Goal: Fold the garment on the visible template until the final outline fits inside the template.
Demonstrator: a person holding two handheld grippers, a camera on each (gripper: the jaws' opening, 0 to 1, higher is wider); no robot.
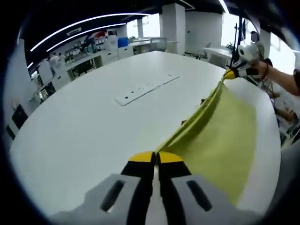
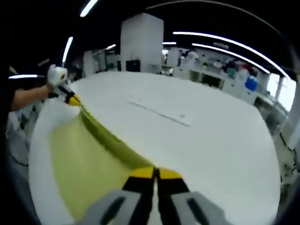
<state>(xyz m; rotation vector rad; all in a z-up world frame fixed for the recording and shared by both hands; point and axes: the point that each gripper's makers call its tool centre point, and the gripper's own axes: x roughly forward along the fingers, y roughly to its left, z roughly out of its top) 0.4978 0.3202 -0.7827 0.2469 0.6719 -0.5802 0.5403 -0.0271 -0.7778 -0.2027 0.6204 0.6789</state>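
Two claws, one yellow-green garment stretched between them over the white desk. The left claw has its yellow tips pinched shut on one end of the top edge, and the right claw is clamped the same way on the other end. From the left gripper view you can see the right one out at the far end of the cloth, and from the right gripper view the left one shows off at the far end too, with a hand behind it. The garment hangs as a taut sheet from that edge, its lower part draping down toward the desk on the person's side; I can't tell if the bottom hem is touching. A long white strip lies flat on the desk well beyond the garment. I can't make out any template outline, so I'd find that first. My take for doing this step well: keep the tension even so the top edge stays straight, lower both ends together, and let the hanging part land flat before laying the edge over. Uneven hands would probably skew the fold.
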